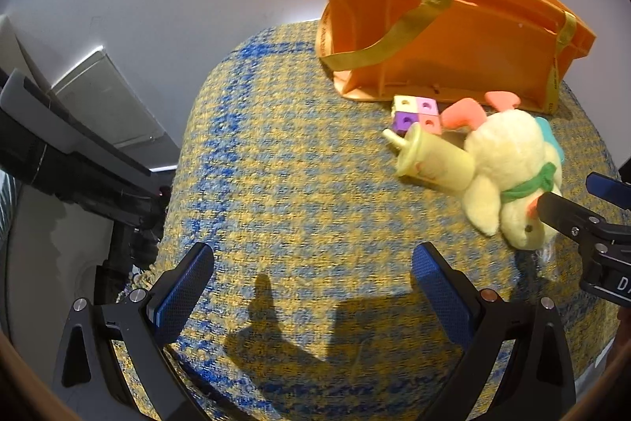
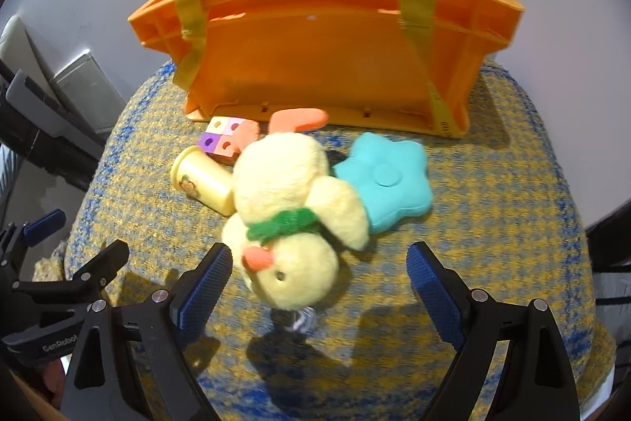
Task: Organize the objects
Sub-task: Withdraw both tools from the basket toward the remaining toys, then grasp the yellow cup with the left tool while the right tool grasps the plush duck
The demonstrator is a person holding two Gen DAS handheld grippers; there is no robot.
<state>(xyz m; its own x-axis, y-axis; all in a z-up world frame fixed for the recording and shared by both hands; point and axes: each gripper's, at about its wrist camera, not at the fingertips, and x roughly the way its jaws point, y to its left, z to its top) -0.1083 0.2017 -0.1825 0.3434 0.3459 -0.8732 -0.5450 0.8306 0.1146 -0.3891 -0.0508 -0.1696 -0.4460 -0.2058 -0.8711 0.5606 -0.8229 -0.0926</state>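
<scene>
A yellow plush duck (image 2: 292, 208) with a green scarf lies on the woven yellow-blue cloth, head toward my right gripper (image 2: 319, 271). That gripper is open, its jaws either side of the duck's head, not touching. A yellow toy cup (image 2: 203, 182), a pastel cube block (image 2: 223, 141) and a teal star cushion (image 2: 388, 180) lie beside the duck. An orange basket (image 2: 323, 58) stands behind them. My left gripper (image 1: 313, 275) is open and empty over bare cloth, left of the duck (image 1: 508, 160), cup (image 1: 434, 160) and block (image 1: 416, 113).
The cloth-covered surface (image 1: 276, 164) drops off at its left edge, where grey and black equipment (image 1: 71, 152) stands. A white wall is behind the basket (image 1: 441, 26). The right gripper's fingers (image 1: 572, 219) show at the right of the left wrist view.
</scene>
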